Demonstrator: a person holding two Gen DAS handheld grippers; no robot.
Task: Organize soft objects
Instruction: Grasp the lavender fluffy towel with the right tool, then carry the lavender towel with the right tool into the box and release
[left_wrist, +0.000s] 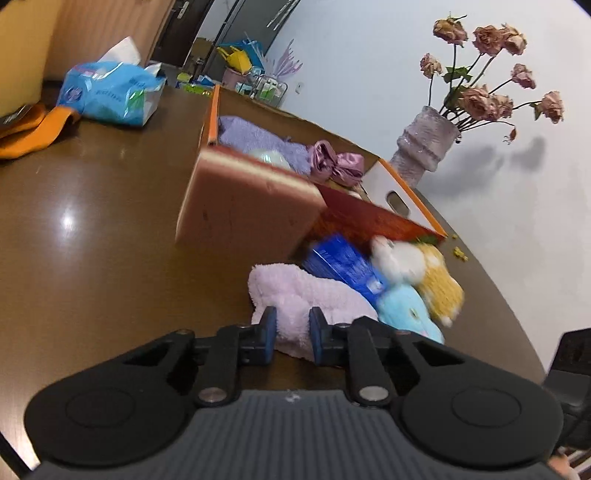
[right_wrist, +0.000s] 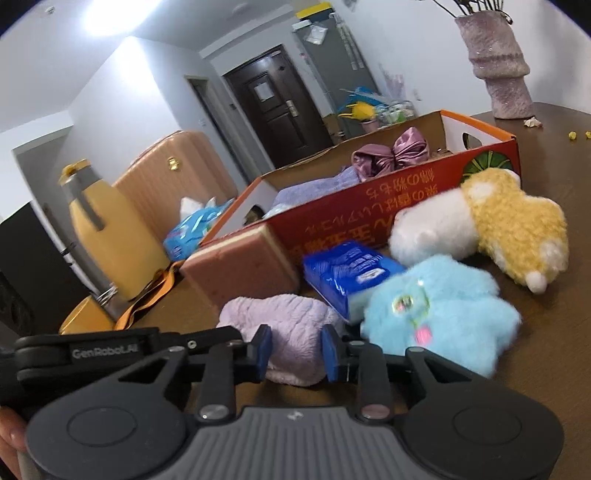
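The left wrist view shows the left gripper (left_wrist: 292, 325) with its blue pads narrowed onto the near edge of a folded pale pink towel (left_wrist: 295, 291), which lies on the brown table (left_wrist: 92, 229) just in front of the orange cardboard box (left_wrist: 243, 206). In the right wrist view the right gripper (right_wrist: 295, 345) straddles the same pink towel (right_wrist: 284, 325), its jaws a little wider, the pads pressing into the pile on either side. So both grippers appear to have pinched the towel, one at each end of its near edge, though how deep the bite goes I cannot tell. To do this step well, I would judge that both should lift together and level, so the cloth stays folded, then carry it over the box wall and lay it beside the purple towel (left_wrist: 258, 140) already inside. Just beside the pink towel, away from the box's near corner, sit a blue packet (right_wrist: 343, 273), a light blue plush (right_wrist: 439, 306) and a yellow-and-white plush (right_wrist: 480, 225); dragging sideways could snag them.
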